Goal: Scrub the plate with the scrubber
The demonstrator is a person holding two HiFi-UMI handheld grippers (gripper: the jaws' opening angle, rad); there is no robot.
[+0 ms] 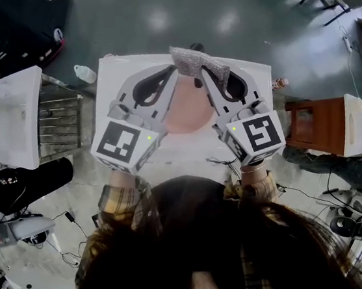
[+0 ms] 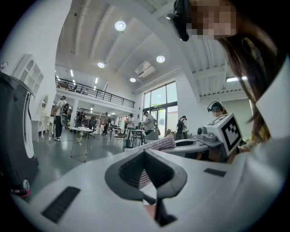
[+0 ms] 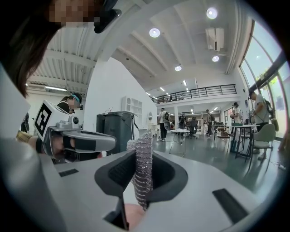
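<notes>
In the head view, the person's two grippers angle in toward each other over a white surface [image 1: 115,73]. A pink plate [image 1: 187,115] shows between and below them, on the near half of the surface. The right gripper [image 1: 207,72] has its tongs clenched on a silver mesh scrubber [image 1: 196,62]. The scrubber sticks out past the tips toward the far edge, above the plate's far side. The left gripper [image 1: 171,76] has its tongs clenched together, tips just beside the scrubber; this view does not settle whether they touch it. The right gripper view adds what the head view cannot — the mesh stands upright between the two dark pads, pinched along its length. A sliver of the pink plate shows below those tongs, and the left gripper's arm reaches in just to the left. The left gripper view shows its own pads meeting with nothing plainly between them. There the scrubber appears beyond the tips as a striped edge, and the right gripper's marker cube [image 2: 230,131] sits to the right. Only the head view shows where the plate sits on the surface, and a small white bottle [image 1: 85,72] just off the far left corner. Only the gripper views show the open hall behind, with people [image 2: 147,122] standing at tables.
</notes>
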